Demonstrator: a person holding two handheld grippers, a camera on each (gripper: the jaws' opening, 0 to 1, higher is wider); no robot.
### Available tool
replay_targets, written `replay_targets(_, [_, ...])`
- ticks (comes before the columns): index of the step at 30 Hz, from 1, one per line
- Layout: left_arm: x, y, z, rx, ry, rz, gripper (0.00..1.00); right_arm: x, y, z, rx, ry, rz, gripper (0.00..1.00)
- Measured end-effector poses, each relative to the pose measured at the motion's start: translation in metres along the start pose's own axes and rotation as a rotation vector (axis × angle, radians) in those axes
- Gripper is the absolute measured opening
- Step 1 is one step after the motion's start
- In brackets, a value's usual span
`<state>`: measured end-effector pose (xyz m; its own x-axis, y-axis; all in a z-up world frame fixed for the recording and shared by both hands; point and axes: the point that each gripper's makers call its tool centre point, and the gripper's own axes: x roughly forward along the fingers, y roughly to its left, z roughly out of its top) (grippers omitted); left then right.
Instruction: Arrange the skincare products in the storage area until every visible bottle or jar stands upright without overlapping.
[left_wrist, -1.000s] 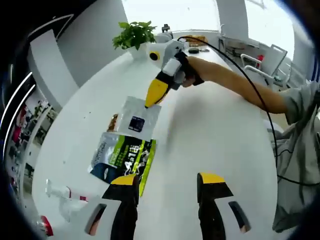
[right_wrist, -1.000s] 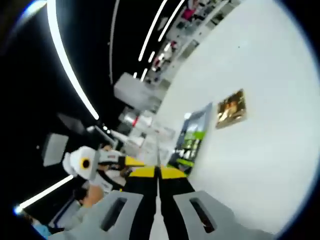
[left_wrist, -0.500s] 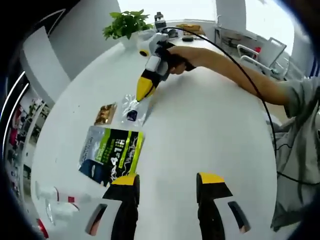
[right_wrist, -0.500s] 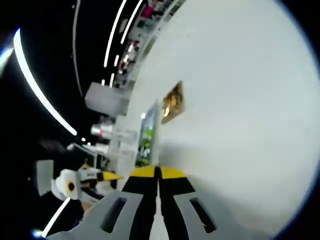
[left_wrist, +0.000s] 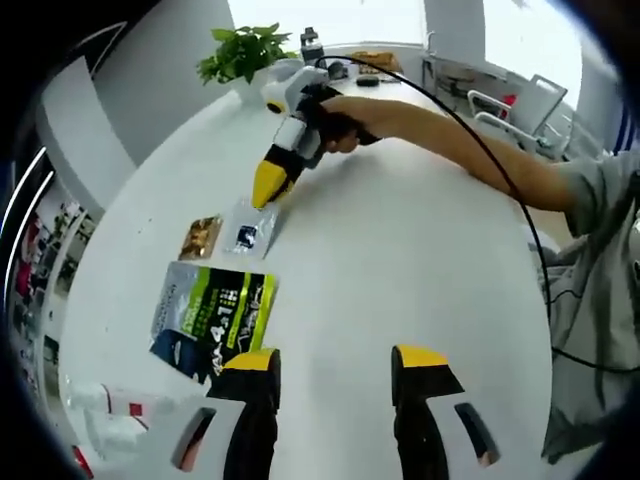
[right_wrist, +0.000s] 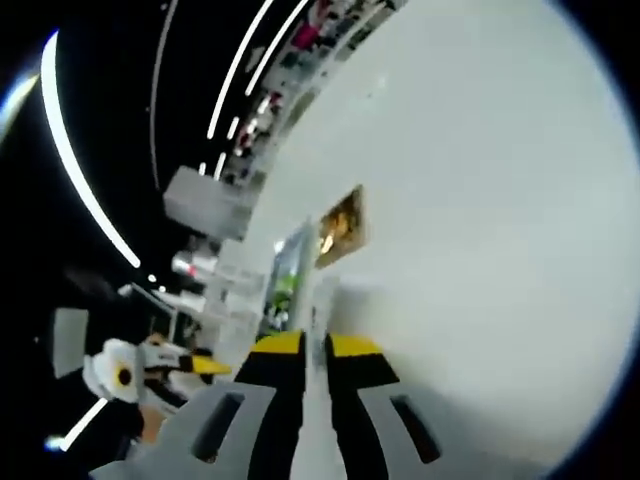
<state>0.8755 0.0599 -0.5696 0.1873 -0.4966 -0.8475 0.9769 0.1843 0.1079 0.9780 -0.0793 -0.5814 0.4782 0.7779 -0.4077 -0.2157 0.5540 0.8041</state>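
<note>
Right tool (left_wrist: 268, 188) pinches clear sachet (left_wrist: 247, 228) beside gold packet (left_wrist: 201, 237), green pouch (left_wrist: 215, 315).

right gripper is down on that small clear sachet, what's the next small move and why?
Probably open the right gripper and lift clear. Its jaws are pinched on the small clear sachet, which already lies flat on the white table beside the gold packet, apart from the green pouch. The left gripper is open and idle.

Opposed low views, shared table (left_wrist: 400, 260)
</note>
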Motion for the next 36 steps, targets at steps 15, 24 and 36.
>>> replay_targets(15, [-0.002, -0.001, -0.003, 0.0, -0.011, 0.0, 0.43, 0.001, -0.002, -0.012, -0.154, -0.047, -0.128, 0.01])
replay_targets(24, [-0.004, 0.0, -0.001, -0.005, -0.027, 0.005, 0.43, 0.002, -0.012, 0.014, -0.192, -0.066, -0.164, 0.09])
replay_targets(36, [-0.004, 0.001, -0.003, -0.002, -0.023, 0.011, 0.43, 0.007, 0.003, 0.022, -0.292, -0.117, -0.148, 0.06])
